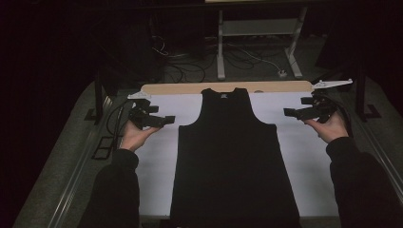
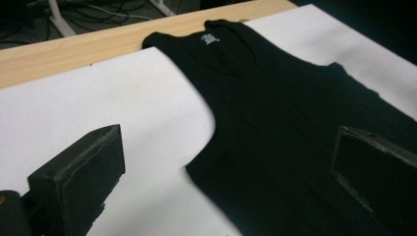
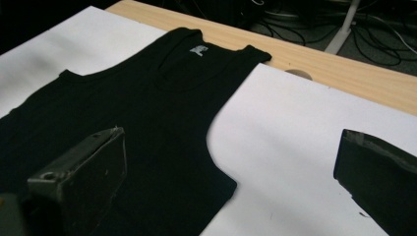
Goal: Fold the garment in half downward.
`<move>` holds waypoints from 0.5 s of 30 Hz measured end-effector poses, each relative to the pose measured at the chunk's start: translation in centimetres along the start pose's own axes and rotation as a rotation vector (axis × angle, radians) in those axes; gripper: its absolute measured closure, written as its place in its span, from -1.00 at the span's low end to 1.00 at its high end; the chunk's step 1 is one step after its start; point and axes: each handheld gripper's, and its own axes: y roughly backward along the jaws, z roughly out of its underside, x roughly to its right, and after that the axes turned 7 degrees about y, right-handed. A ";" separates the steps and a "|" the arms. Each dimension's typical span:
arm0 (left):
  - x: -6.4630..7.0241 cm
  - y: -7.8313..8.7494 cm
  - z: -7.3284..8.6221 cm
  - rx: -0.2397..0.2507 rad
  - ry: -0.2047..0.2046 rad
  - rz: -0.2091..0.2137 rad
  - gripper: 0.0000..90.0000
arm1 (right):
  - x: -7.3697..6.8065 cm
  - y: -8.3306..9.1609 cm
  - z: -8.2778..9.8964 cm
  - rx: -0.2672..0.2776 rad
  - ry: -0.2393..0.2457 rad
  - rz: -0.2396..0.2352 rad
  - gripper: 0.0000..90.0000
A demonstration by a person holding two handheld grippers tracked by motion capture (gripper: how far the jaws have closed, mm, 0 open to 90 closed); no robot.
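A black sleeveless top lies flat on the white sheet, neck toward the far edge, hem toward the person. Its white neck label shows inside the collar; the same top spreads under the right gripper view. My left gripper hovers left of the top's left armhole, jaws wide apart and nothing between them. My right gripper hovers to the right of the right armhole, also open and empty. In each gripper view the two black pads stand far apart above the cloth and sheet.
A bare wooden strip runs along the table's far edge beyond the white sheet. Behind it, a white table frame and loose cables sit on the dark floor. Metal rails flank the table on both sides.
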 end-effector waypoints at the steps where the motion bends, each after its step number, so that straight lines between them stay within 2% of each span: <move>1: -0.1 -0.1 0.0 -0.001 0.002 0.000 -1.00 | 0.1 -0.2 0.0 -0.005 0.000 -0.001 -1.00; 15: -0.9 -2.6 0.8 -0.056 0.036 0.007 -1.00 | 0.6 -2.5 0.9 -0.085 -0.012 -0.010 -1.00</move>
